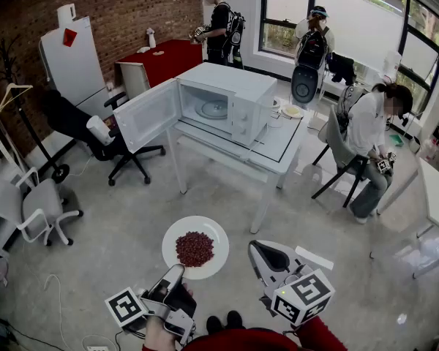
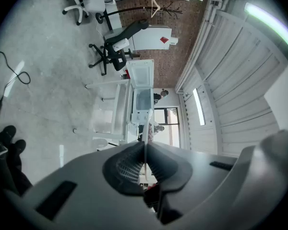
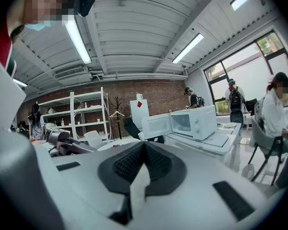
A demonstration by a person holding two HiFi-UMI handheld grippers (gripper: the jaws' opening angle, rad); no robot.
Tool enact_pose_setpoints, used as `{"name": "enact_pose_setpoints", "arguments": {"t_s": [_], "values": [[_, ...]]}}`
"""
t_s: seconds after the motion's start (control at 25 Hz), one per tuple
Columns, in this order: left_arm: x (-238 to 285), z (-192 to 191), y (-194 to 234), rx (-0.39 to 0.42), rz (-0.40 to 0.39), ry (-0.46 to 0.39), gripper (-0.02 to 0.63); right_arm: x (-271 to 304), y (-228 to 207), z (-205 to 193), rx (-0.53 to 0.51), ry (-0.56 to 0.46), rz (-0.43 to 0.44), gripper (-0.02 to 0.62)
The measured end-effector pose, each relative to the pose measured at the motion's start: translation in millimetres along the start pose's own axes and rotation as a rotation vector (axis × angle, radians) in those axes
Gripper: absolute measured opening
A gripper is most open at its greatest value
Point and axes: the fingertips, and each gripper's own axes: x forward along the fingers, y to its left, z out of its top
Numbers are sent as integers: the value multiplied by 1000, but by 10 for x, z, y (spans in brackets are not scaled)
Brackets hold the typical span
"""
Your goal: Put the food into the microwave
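We see the plate [image 1: 205, 229] held out level over the floor, with the food [image 1: 194, 248], a heap of dark red beans, at its middle; the left gripper [image 1: 177, 270] has its jaws clamped on the plate's near rim, so the beans lie just beyond its tips; in the left gripper view the jaws are pressed together on the rim, and the plate shows there only edge-on, as a thin white line [image 2: 145, 128], with the food nearly all hidden behind the jaw bodies; the right gripper [image 1: 254, 246] sits just to the right of the plate, near its rim but apart from it, and its own view shows the jaws [image 3: 143, 145] closed together with nothing between them; the microwave [image 1: 227, 101] stands well beyond the plate on a white table [image 1: 278, 148], its door [image 1: 148, 114] swung open to the left; both hands are cut off by the near edge of the head view, so we make out little beyond red sleeves.
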Motion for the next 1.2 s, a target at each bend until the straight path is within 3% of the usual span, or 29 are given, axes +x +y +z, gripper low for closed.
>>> {"name": "enact_pose_setpoints", "arguments": {"t_s": [1.2], "values": [[349,-28,-86,43,8,-50,20,-117,-451,37,26,-8,4,14]]}}
